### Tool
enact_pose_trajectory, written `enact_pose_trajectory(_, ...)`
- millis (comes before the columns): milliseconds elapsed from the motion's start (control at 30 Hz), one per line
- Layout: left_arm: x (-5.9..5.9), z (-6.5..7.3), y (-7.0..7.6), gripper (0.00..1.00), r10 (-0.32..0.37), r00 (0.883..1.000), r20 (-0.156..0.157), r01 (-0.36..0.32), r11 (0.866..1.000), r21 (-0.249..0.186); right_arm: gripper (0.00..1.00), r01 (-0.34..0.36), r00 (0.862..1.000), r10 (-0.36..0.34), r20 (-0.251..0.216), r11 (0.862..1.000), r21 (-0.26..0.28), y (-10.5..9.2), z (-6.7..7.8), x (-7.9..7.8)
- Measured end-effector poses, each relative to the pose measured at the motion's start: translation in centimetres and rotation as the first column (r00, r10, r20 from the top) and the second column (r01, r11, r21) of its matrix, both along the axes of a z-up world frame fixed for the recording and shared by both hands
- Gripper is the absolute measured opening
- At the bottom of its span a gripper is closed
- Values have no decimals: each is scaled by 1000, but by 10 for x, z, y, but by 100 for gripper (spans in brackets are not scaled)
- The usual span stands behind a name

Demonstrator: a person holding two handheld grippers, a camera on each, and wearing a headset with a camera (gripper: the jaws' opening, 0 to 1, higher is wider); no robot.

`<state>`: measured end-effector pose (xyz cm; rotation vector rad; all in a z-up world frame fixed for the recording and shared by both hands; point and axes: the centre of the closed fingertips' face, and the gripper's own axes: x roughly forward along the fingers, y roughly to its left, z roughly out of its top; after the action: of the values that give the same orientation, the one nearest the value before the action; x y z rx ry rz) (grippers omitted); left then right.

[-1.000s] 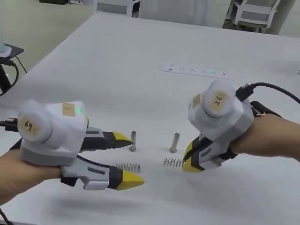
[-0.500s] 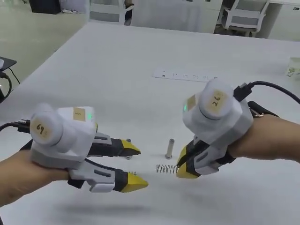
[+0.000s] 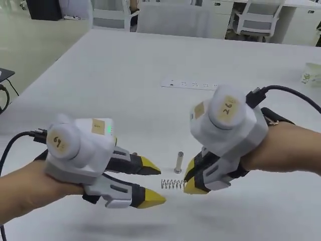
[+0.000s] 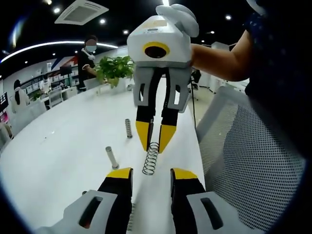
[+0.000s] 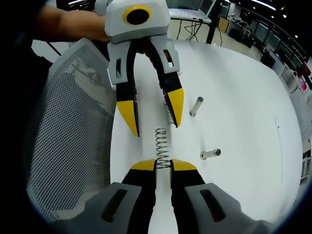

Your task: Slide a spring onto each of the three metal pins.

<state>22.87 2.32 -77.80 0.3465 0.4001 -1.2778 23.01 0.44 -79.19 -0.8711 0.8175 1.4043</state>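
Closing up since a second ago: bringing the left gripper (image 3: 161, 184) in toward the right gripper (image 3: 190, 181), and now screening from the head view a pin and a coil previously lying open to it beside the left jaws.

Pinching the near end of the spring (image 3: 173, 184) between the right gripper's narrowly set jaws, leaving the rest of the coil stretched flat on the table (image 3: 125, 85), pointing straight at the left gripper. Holding the left gripper's jaws spread wide, gripping nothing, tips just short of the spring's free end and roughly in line with it.

Presenting on both grippers pale grey moulded housings, black jaw arms and blunt yellow wedge tips. Handling a thin, open-wound spring: bright steel wire in a slim tube of even turns.

Leaving a short metal pin (image 3: 179, 161) standing upright just beyond the spring's middle, near but apart from it: a smooth, dull-grey cylinder. Framing, in the right gripper view, a second spring (image 5: 168, 114) of the same wire between the left gripper's spread jaws, contact with them not clear, and another pin (image 5: 196, 106) off to one side of it. Catching, in the left gripper view, a third coil (image 4: 128, 127) standing on end farther along the table; not telling whether over a pin.

Working over a matte, smooth white table, with a flat white power strip (image 3: 193, 84) lying well beyond the grippers.
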Motion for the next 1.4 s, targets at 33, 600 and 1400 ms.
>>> enact_pose_trajectory(33, 0, 0, -1, 23, -3, 1000, 3, 3, 1000, 1, 8, -2, 1000, 2, 1, 1000, 2, 1, 1, 0)
enact_pose_trajectory(600, 0, -1, -4, 10, -27, 999, 45, 26, 1000, 16, 8, -25, 1000, 25, 12, 1000, 11, 7, 5, -4)
enact_pose_trajectory(1400, -4, -2, -8, 2, -55, 996, 76, 53, 998, 27, 8, -37, 999, 37, 21, 999, 16, 5, 5, -4)
